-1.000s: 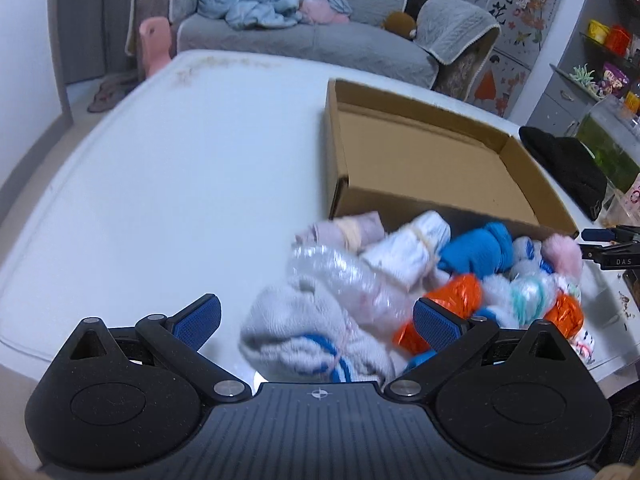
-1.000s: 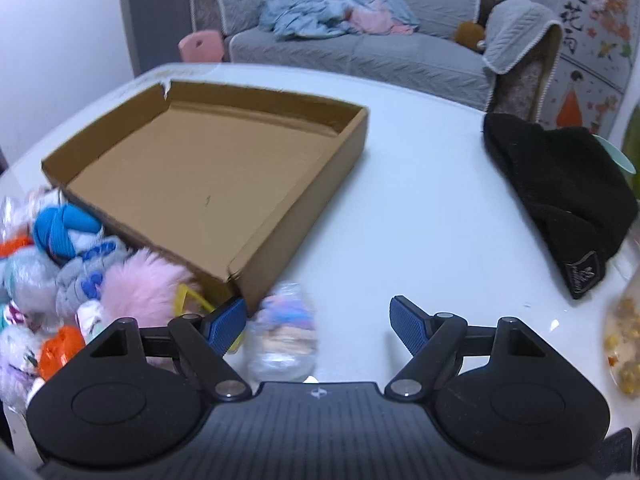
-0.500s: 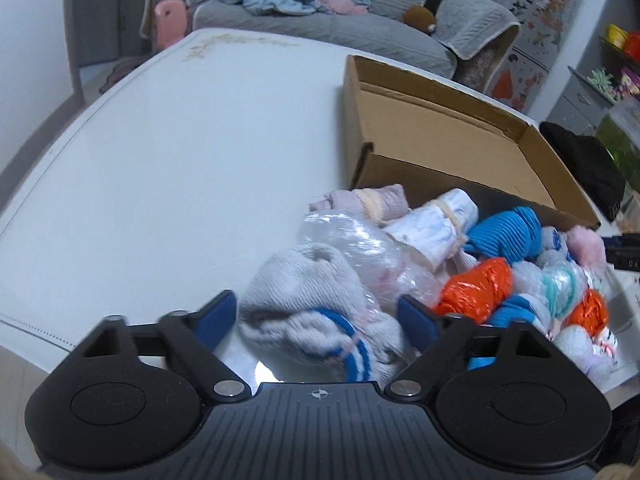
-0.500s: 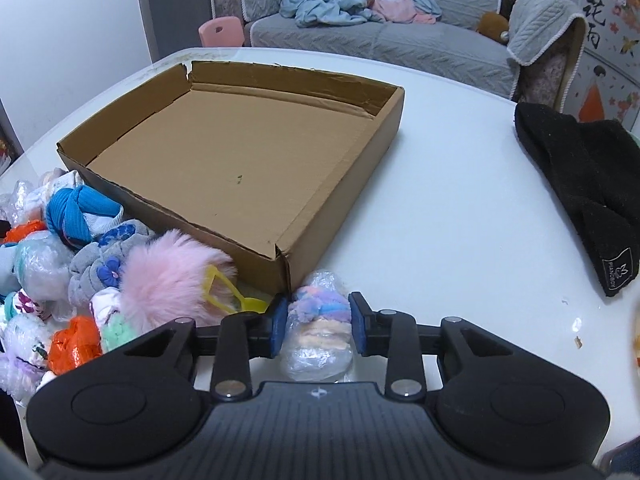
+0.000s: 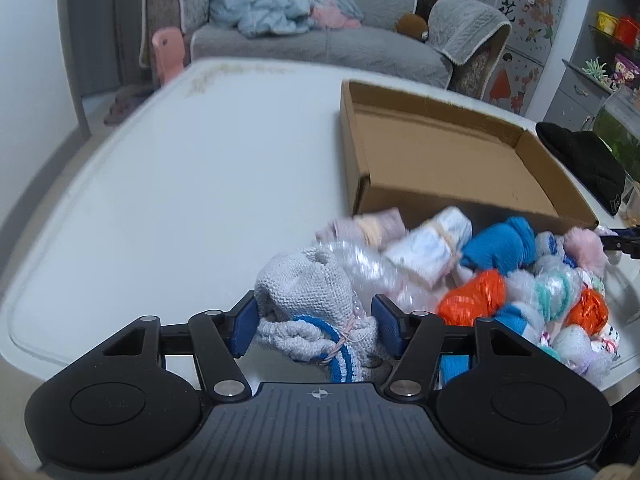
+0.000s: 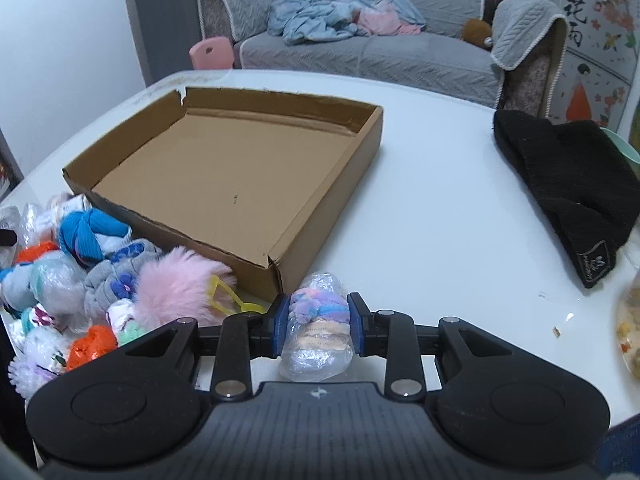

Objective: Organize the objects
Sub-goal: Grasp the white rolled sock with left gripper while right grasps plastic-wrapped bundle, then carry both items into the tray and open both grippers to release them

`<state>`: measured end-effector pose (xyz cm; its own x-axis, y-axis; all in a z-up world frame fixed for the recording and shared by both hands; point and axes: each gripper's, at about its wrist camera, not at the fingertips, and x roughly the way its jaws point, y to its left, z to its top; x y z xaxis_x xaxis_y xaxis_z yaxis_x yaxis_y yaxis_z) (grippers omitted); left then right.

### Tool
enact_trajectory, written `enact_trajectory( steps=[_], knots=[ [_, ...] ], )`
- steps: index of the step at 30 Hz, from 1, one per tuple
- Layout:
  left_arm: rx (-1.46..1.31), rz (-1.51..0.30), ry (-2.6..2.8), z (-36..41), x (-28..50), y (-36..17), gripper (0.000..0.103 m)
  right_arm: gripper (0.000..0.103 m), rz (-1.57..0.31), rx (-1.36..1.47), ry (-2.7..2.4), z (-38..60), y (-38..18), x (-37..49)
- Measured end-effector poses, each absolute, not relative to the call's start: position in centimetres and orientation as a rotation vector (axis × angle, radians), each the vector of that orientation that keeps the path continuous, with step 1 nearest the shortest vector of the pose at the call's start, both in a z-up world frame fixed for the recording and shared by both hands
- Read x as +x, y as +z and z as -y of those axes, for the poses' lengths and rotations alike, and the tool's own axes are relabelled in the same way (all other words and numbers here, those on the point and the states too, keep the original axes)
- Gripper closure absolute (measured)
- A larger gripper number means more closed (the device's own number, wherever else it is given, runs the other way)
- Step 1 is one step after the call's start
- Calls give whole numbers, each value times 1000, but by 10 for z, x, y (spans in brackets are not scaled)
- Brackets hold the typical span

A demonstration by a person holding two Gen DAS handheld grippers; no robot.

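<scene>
Where the left wrist camera looks along its fingers, the left gripper [image 5: 316,326] has its blue pads pressed against both sides of a grey knitted sock bundle [image 5: 308,304] with blue stripes, which sits at the near end of a pile of bundled socks [image 5: 492,280] on the white table [image 5: 180,200]. The bundle's lower part is hidden behind the gripper body. Behind it lie a crinkled clear plastic wrap [image 5: 372,268], a blue roll [image 5: 500,248], an orange piece [image 5: 472,300] and a pink fluffy ball [image 5: 584,248]; several are motion-blurred and hard to identify. A shallow cardboard box [image 5: 440,160] stands just beyond the pile. At the right edge a dark tool tip is cut off by the frame.

In the right wrist view, the right gripper [image 6: 318,320] is closed on a plastic-wrapped pastel bundle [image 6: 318,328], held just beside the near corner of the cardboard box [image 6: 240,176], whose floor is bare. Whether the bundle touches the table cannot be told. The sock pile [image 6: 80,272] spreads to the left, partly cropped, with a yellow clip [image 6: 224,292] half hidden beside the pink ball. A black knit hat [image 6: 568,184] lies well apart to the right.
</scene>
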<state>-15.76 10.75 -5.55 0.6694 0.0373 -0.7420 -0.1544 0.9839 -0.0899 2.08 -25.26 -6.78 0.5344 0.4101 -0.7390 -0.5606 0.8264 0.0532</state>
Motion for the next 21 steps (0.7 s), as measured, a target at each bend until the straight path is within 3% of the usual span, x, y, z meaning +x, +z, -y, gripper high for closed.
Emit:
enact_trajectory(
  steps=[10, 21],
  knots=[
    [-42, -706, 77, -106, -124, -3, 37, 75, -724, -199, 547, 264, -16, 23],
    [74, -586, -76, -69, -19, 63, 37, 75, -599, -219, 663, 197, 46, 69]
  ],
)
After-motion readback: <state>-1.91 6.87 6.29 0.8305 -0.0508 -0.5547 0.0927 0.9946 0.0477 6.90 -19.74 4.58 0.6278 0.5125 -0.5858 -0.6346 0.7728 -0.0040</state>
